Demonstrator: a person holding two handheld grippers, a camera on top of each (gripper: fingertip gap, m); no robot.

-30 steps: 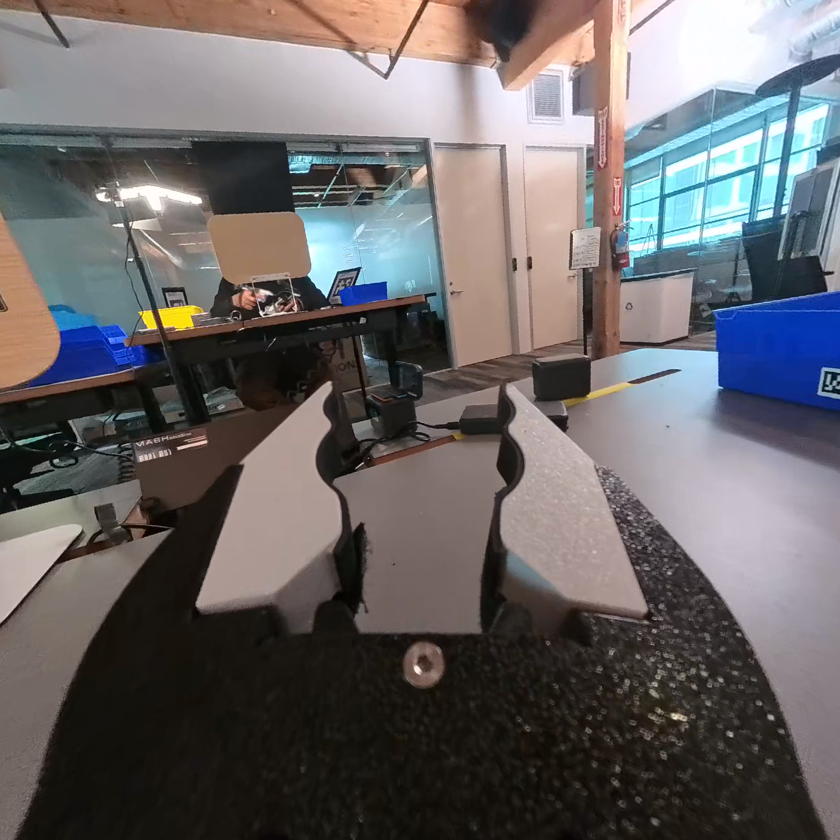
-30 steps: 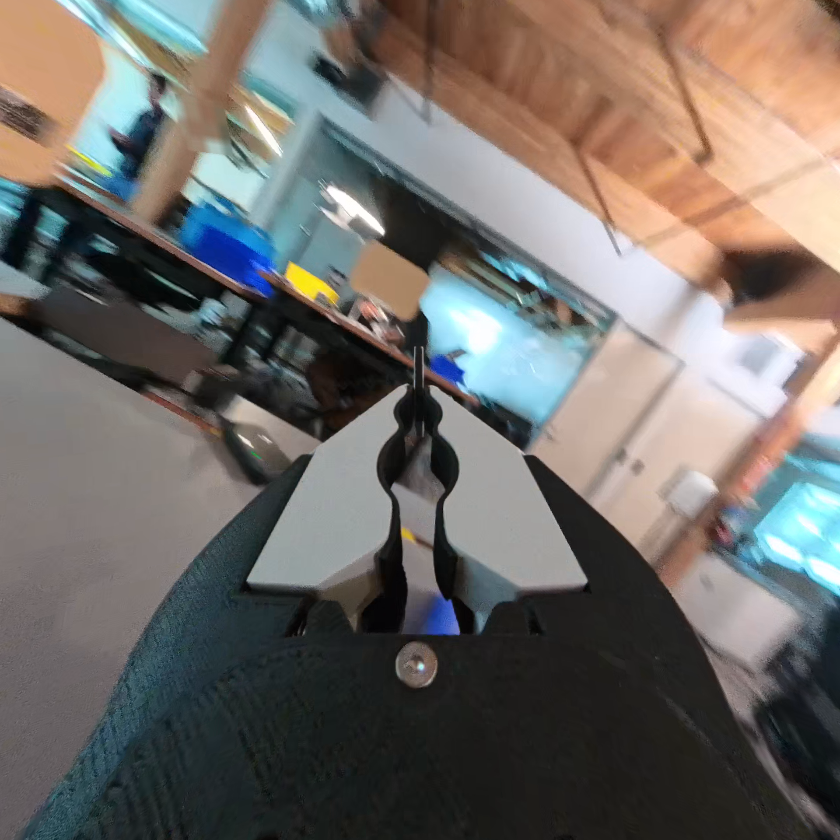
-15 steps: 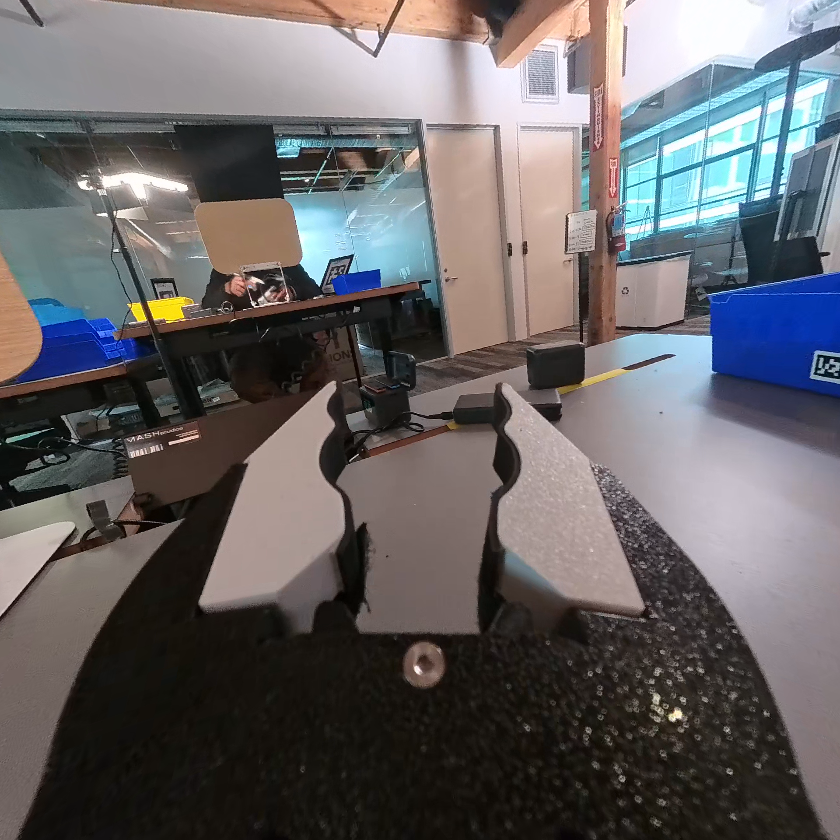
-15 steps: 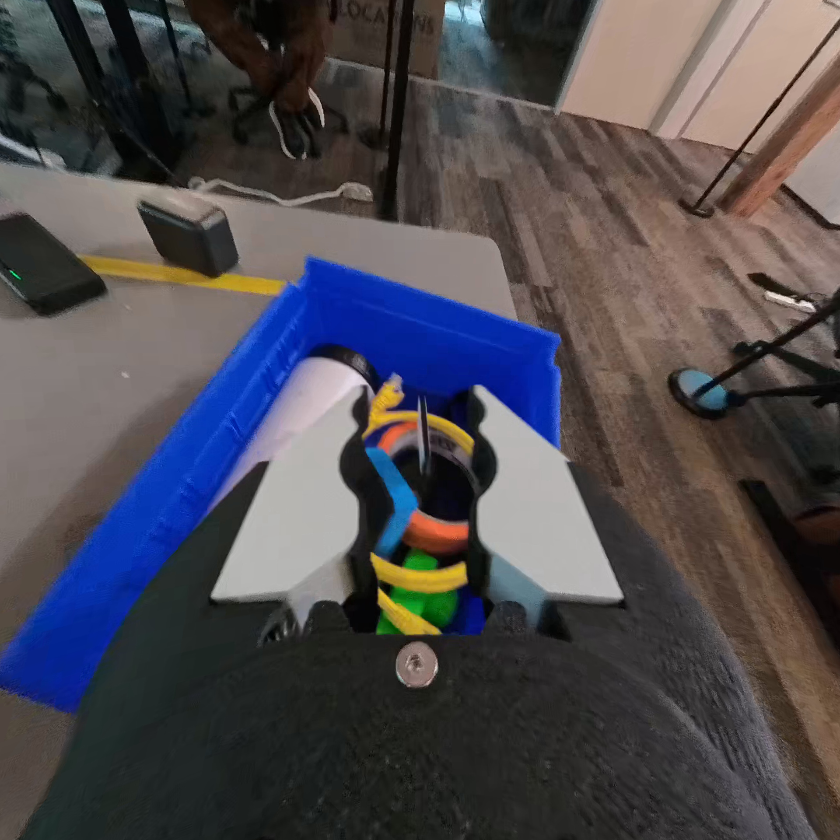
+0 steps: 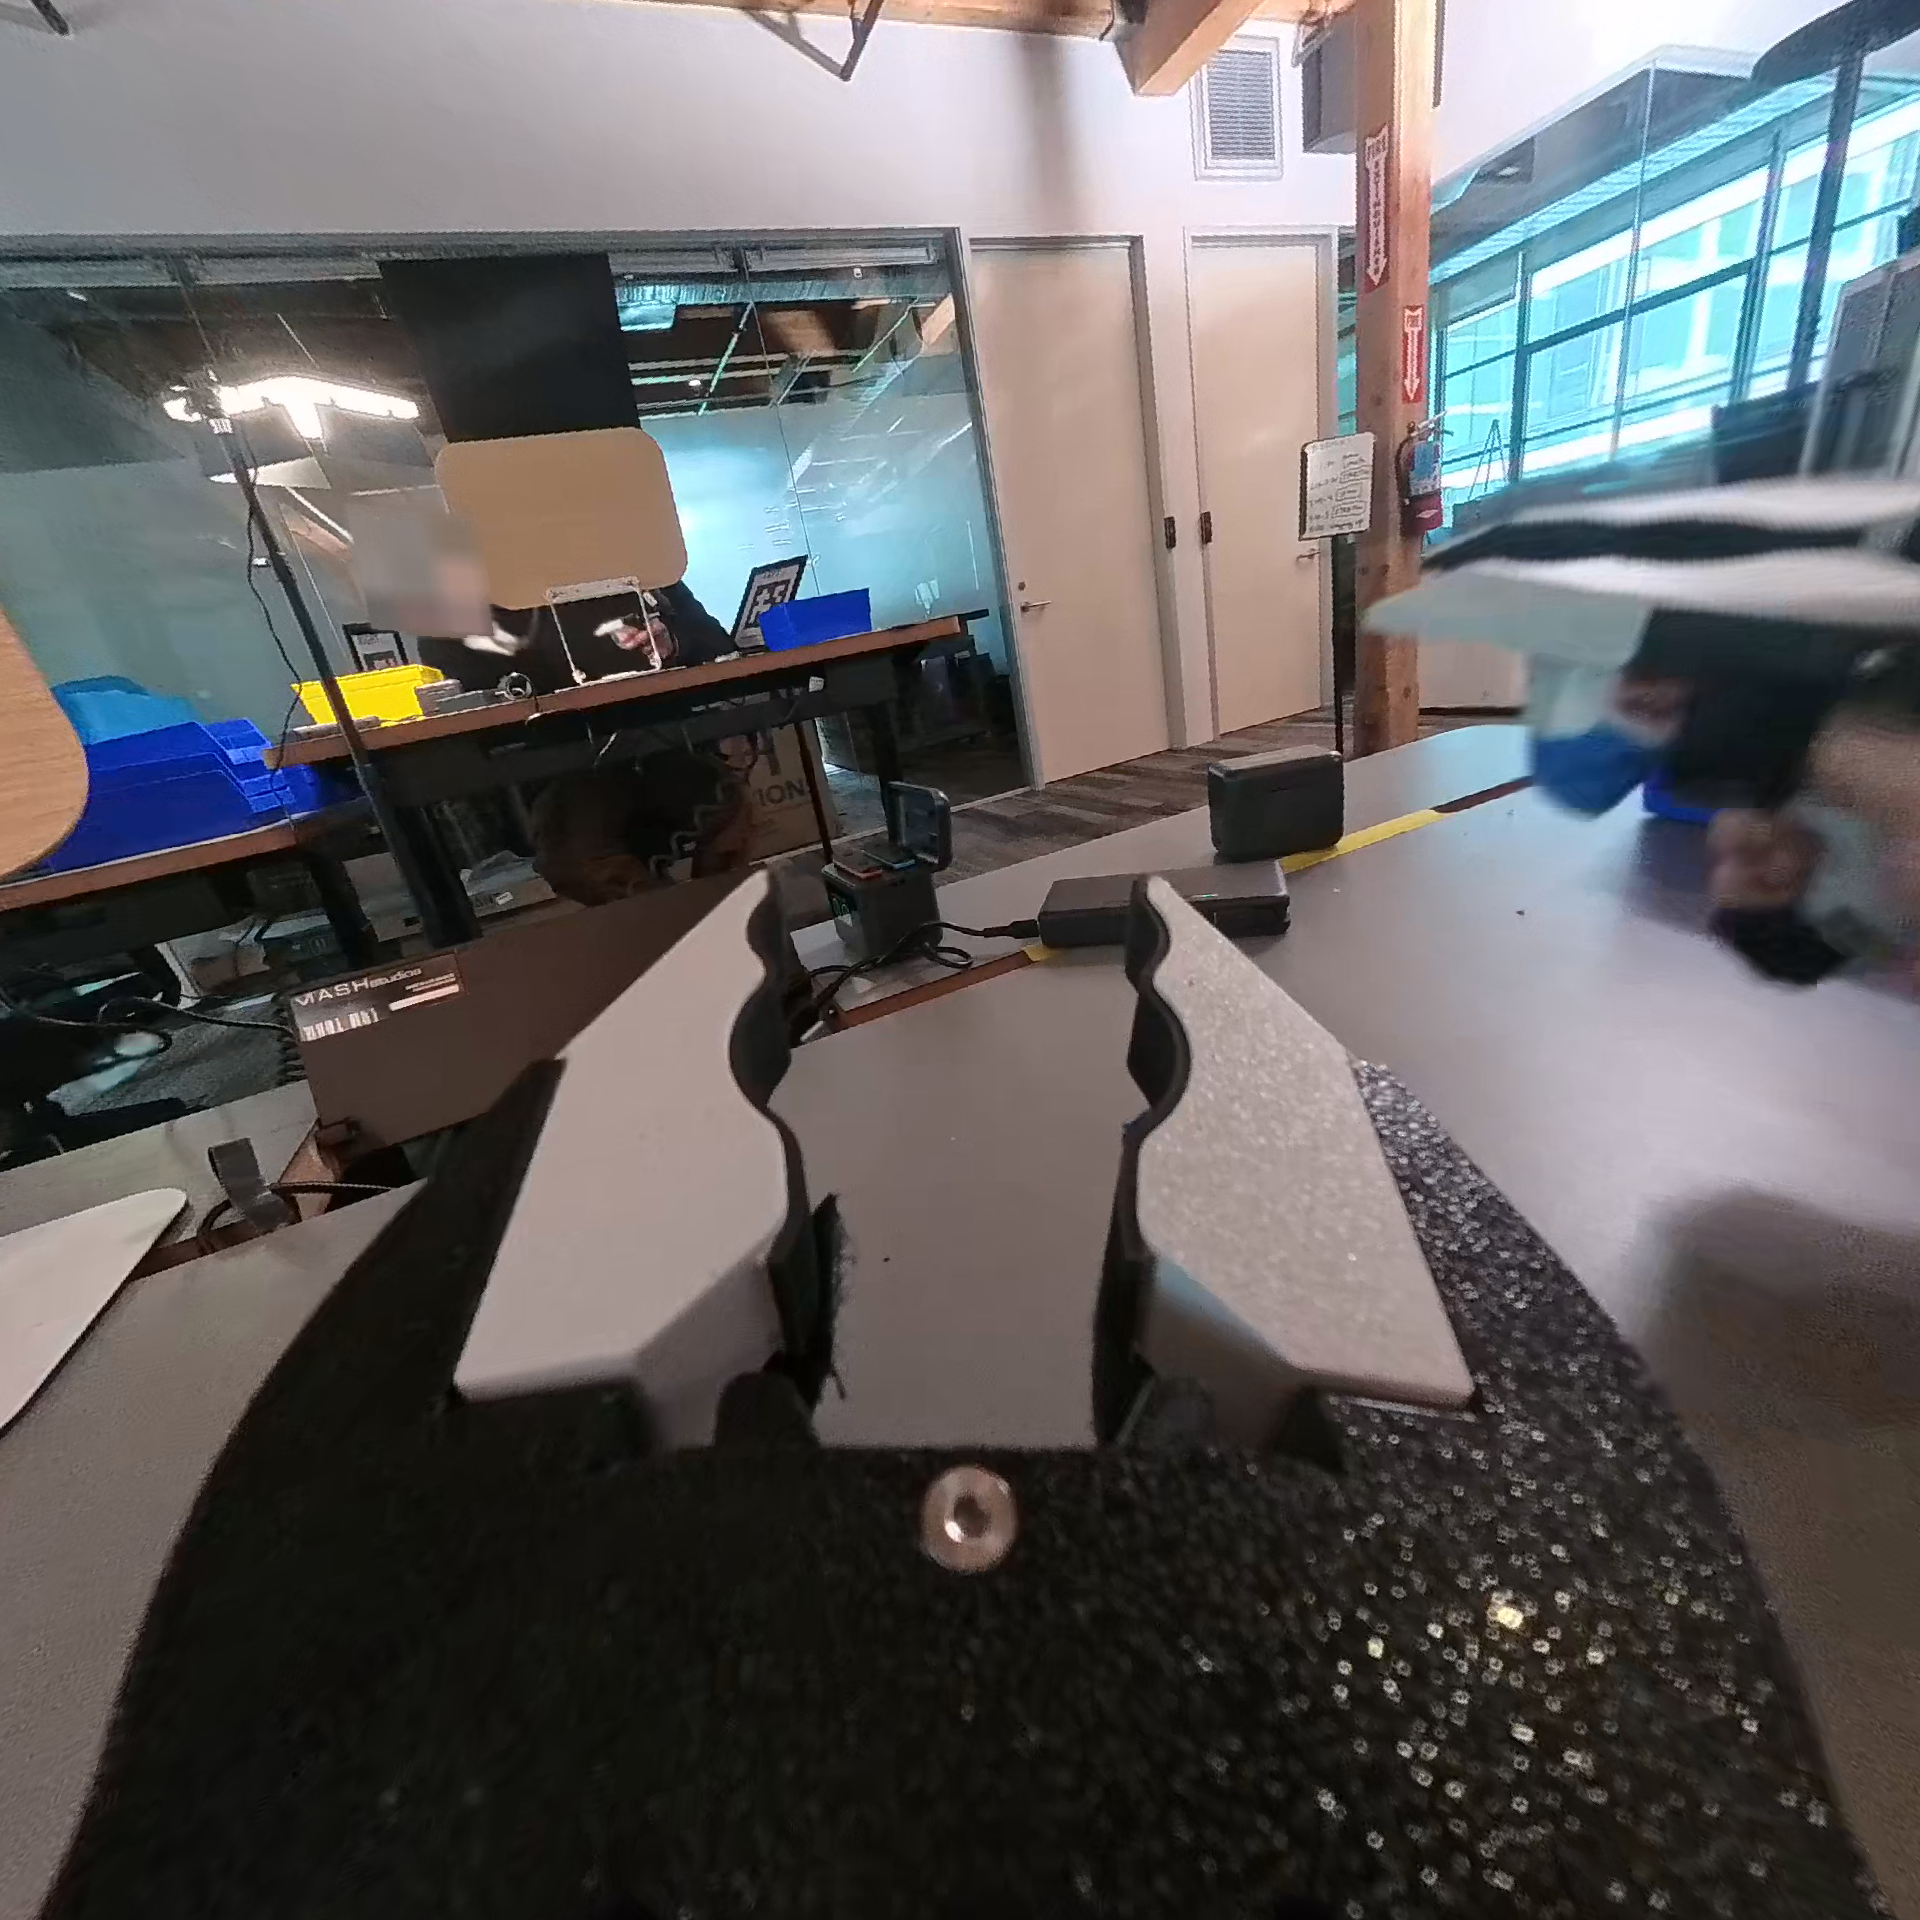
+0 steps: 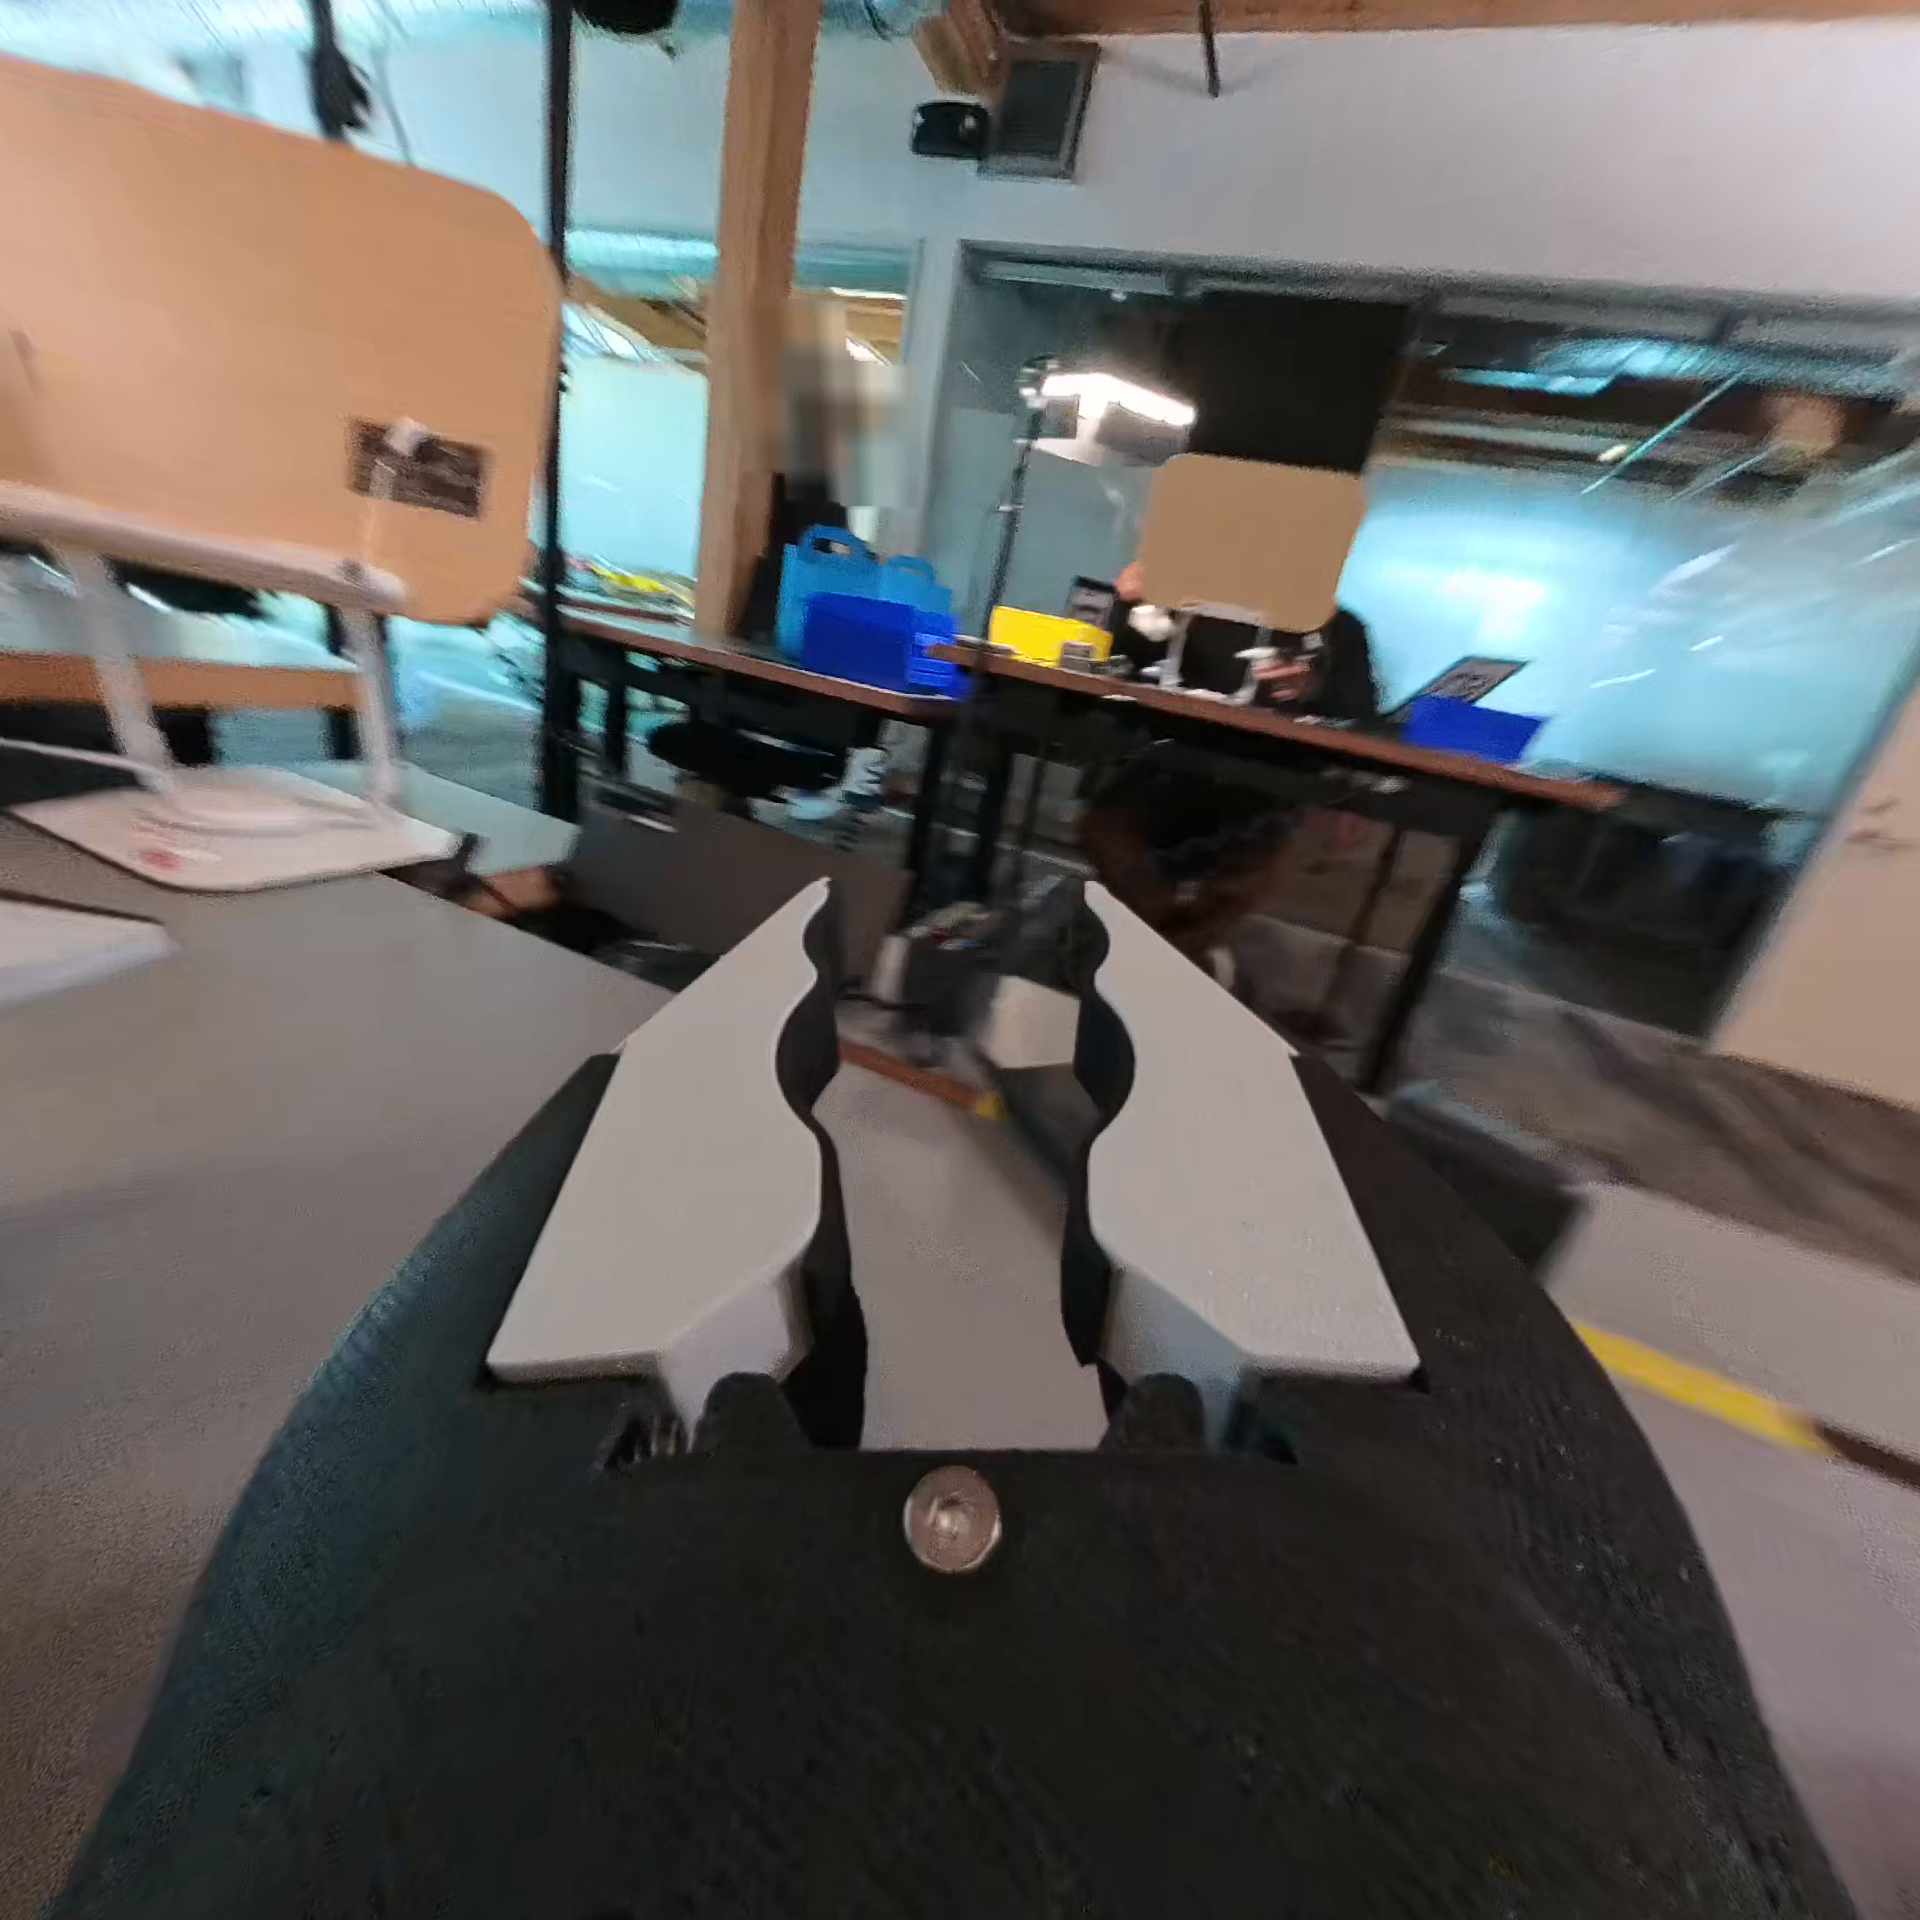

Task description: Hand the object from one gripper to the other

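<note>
My left gripper (image 5: pixel 951 914) is open and empty, level just above the grey table (image 5: pixel 1558 1039). My right gripper (image 6: pixel 956 904) is open and empty too, with only table between its grey fingers (image 6: pixel 707 1143). In the left wrist view the right gripper (image 5: pixel 1507 582) shows as a blur at the right edge, above the table, pointing left, with a hand (image 5: pixel 1766 862) below it. No object sits in either gripper, and none lies between them on the table.
At the table's far edge are a black box (image 5: pixel 1276 800), a flat black power bank (image 5: pixel 1164 904) and a small charger (image 5: pixel 883 894) with a cable, beside yellow tape (image 5: pixel 1361 836). A white stand (image 6: pixel 208 821) is at the far left. A person sits at a desk beyond.
My right gripper has swung from above the blue bin of parts to level over the table and opened wider. The thin dark piece between its jaws is gone. It now shows in the left view.
</note>
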